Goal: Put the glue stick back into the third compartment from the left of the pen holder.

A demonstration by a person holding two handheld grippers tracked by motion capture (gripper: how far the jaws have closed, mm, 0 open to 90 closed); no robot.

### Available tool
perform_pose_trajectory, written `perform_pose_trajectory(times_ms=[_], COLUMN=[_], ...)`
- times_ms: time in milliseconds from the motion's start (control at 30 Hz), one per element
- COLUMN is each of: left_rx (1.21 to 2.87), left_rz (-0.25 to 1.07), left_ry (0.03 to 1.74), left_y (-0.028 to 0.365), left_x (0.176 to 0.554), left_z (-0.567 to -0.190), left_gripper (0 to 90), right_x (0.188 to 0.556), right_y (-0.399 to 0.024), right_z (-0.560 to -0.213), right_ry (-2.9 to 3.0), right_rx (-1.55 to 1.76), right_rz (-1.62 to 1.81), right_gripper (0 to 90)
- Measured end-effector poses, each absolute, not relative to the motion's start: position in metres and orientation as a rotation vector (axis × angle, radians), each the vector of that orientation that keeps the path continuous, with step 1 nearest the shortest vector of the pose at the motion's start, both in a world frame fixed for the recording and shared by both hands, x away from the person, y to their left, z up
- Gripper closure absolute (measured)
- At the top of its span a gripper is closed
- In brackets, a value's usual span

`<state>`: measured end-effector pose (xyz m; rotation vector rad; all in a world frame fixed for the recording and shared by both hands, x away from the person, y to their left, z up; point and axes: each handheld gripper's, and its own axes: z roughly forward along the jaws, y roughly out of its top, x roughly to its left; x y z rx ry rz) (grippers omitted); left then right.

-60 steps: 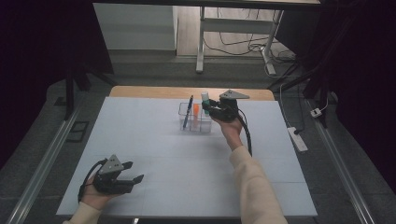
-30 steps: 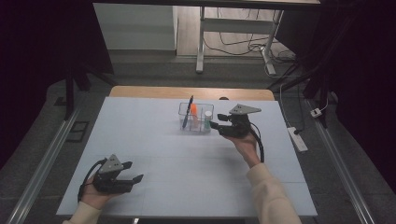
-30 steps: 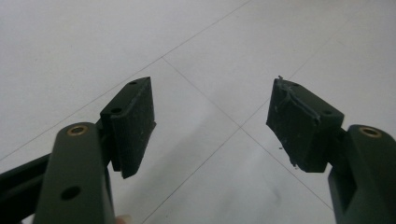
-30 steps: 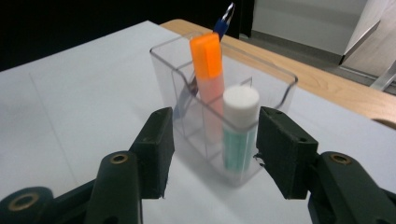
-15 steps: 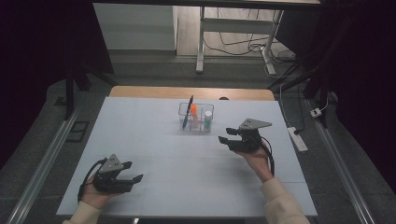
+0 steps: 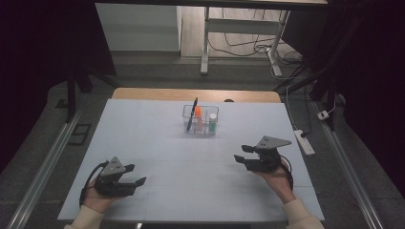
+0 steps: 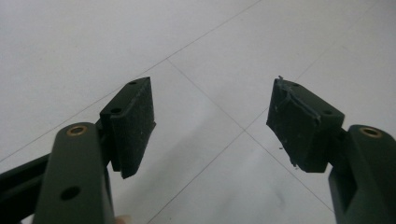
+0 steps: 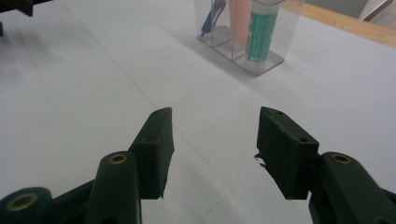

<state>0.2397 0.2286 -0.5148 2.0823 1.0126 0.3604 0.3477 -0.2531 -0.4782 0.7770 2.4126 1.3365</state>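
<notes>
Large white rectangular table top [image 6: 157, 143], faint grid seams across it, a strip of bare wooden edge [image 6: 191, 94] along the far side. Grey floor around it, metal table legs and loose cables beyond the far edge. White power strip [image 6: 303, 141] on the floor just off the table's right side.

Left gripper [image 6: 131, 182] — black two-jaw tool with a grey three-cornered plate on top, held in the person's left hand [image 6: 98, 200] near the front left corner of the table. Cream sleeve [image 6: 86, 219] at the bottom edge. Jaws stand apart, nothing between them; the left gripper view shows the same gap over bare white surface [image 7: 224, 70], with the inner pads [image 7: 135, 119] worn and ragged at the edges.

Right gripper [image 6: 240, 155] — same build, held in the right hand [image 6: 277, 179] toward the front right, jaws pointing left across the table. Jaws apart and empty. In the right gripper view the jaws frame bare table, the organiser beyond them.

Clear plastic divided organiser box [image 6: 200, 119] stands upright in the middle of the table toward the far edge, well apart from both grippers. Three things stand in its compartments: a dark blue pen [image 6: 192, 114] leaning out over the left side, an orange tube-like item [image 6: 198, 116] in the middle, and a small white-capped bottle with a green label [image 6: 212, 123] at the right. In the right gripper view the green-labelled bottle [image 8: 261, 32] sits in the nearest end compartment, the orange item [image 8: 238, 21] next, the blue pen [image 8: 210, 18] beyond.
</notes>
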Motion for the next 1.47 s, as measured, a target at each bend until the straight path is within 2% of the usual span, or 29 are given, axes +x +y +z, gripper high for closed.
perform_pose_trajectory(times_ms=[600,1467], left_rx=[2.089,2.093], left_rz=[0.366,0.371], left_ry=[1.013,1.012], left_y=[0.228,0.228], left_x=[0.24,0.241], left_z=[-0.515,-0.516], left_gripper=[31.8,31.4], right_x=[0.318,0.315], right_y=[-0.292,-0.293], right_z=[-0.492,-0.493], right_ry=[2.432,2.444], right_rx=[0.784,0.764], right_rz=[1.305,1.277], right_gripper=[44.0,40.9])
